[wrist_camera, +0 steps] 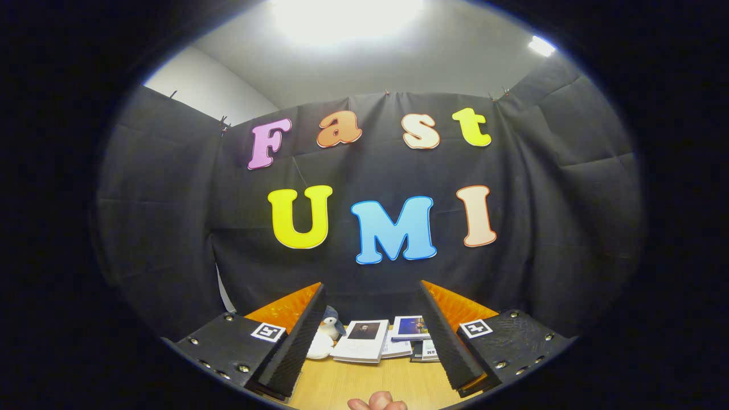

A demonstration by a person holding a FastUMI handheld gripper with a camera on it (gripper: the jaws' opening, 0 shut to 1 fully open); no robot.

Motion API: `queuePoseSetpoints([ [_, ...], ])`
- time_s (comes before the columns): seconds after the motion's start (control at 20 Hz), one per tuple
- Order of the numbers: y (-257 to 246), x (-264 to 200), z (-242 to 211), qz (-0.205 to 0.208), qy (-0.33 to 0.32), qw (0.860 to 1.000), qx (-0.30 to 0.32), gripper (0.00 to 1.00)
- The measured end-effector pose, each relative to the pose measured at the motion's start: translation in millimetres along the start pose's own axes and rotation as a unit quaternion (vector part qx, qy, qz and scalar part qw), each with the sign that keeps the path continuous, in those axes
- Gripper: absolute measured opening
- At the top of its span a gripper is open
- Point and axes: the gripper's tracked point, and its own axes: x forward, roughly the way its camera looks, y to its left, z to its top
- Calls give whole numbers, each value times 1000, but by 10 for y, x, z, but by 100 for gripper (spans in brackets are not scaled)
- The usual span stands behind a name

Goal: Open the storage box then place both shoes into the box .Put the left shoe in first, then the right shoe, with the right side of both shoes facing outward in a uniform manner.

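Note:
My gripper (373, 293) is held high above a wooden table (364, 381), its two fingers (296, 336) spread wide apart with nothing between them. It points at the booth's black cloth wall.
Between the fingers and beyond them, several books (364, 340) lie on the table near the wall. A small plush penguin (323, 336) sits beside the left finger. A person's fingertips (377, 402) show at the table's near edge.

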Motion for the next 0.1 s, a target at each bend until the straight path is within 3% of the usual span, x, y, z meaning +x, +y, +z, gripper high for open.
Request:
queuePoseSetpoints([
  [0.1, -23, -38, 54, 0, -8, 1000, -3, 96],
])
